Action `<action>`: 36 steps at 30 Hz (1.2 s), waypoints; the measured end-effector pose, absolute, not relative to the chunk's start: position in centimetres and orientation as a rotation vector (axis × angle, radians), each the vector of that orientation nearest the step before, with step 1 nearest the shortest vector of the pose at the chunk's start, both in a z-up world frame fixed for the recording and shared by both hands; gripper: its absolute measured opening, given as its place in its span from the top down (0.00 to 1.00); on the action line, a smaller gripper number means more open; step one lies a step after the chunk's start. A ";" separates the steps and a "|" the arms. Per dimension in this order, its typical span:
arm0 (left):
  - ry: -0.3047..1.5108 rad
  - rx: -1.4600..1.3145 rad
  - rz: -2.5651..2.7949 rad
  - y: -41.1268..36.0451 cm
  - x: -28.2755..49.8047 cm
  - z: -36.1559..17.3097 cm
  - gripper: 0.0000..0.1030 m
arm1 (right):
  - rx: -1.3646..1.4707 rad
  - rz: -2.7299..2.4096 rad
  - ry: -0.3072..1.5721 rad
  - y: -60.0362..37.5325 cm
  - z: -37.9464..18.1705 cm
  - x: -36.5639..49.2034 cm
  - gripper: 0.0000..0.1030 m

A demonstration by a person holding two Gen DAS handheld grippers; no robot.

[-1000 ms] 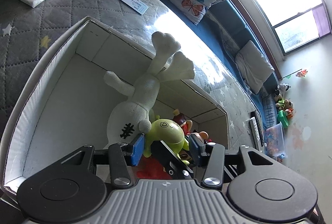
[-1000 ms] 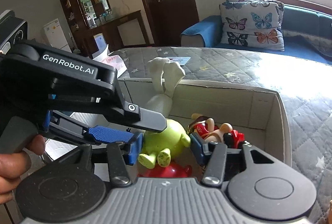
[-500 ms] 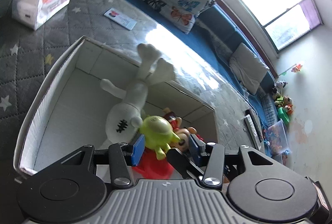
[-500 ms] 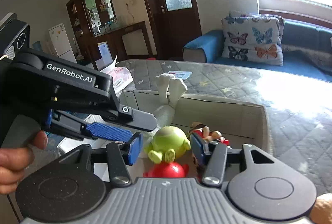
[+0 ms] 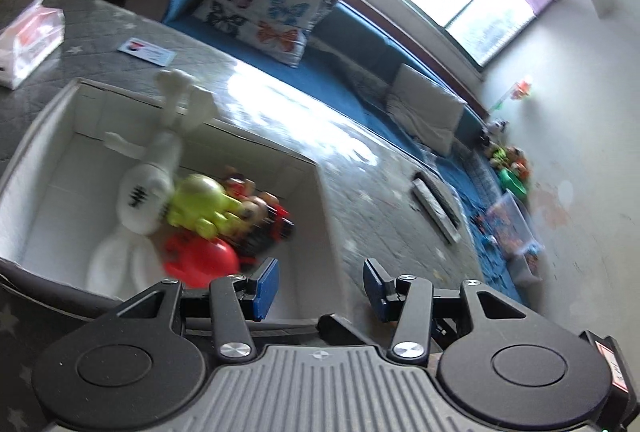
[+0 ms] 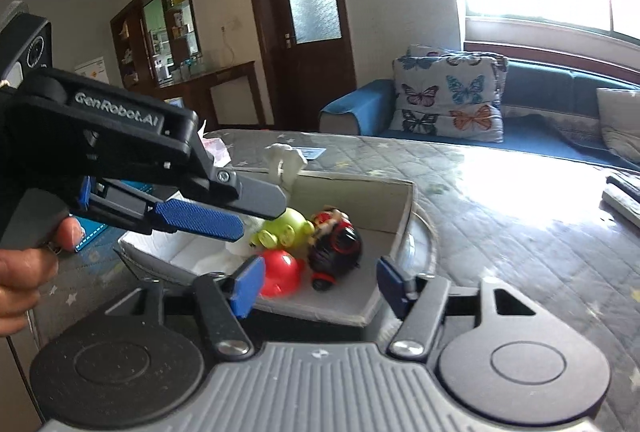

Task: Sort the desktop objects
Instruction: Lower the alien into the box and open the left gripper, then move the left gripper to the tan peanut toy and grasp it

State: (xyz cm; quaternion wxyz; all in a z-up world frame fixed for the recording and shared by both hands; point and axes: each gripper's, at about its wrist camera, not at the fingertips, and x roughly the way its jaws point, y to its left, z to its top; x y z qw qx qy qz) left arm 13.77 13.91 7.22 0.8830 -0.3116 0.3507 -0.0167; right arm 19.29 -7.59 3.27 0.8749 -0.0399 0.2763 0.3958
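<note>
In a sunlit living room with a blue sofa (image 6: 560,100) and a butterfly cushion (image 6: 448,100), we work over a grey quilted tabletop (image 6: 500,200) that carries an open white box (image 6: 394,208). Inside the box lie a white plush toy (image 5: 152,188), a lime-green figure (image 5: 200,206), a red toy (image 6: 282,272) and a dark red-and-black figure (image 6: 336,246), crowded toward one end. Our left hand-held gripper (image 5: 318,284) stands open and empty above the box's near corner, and our right hand-held gripper (image 6: 318,282) is opening with nothing between its jaws.
</note>
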 end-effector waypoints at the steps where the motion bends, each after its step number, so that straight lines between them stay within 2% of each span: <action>1: 0.728 -0.635 -0.045 13.2 13.7 7.3 0.52 | -0.085 0.818 0.573 -8.2 3.2 19.0 0.35; 11: 0.760 -0.561 -0.155 6.9 14.6 6.2 0.52 | -0.084 0.726 0.591 -13.8 1.7 18.1 0.34; 15: 0.795 -0.571 -0.183 5.1 15.9 4.9 0.52 | -0.079 0.678 0.603 -15.4 1.0 18.7 0.32; 19: 0.815 -0.593 -0.183 3.8 17.6 3.7 0.52 | -0.089 0.623 0.602 -17.2 0.4 19.8 0.25; 36: 0.846 -0.739 -0.099 2.1 23.6 -0.2 0.52 | -0.040 0.596 0.667 -19.3 -2.4 25.7 0.27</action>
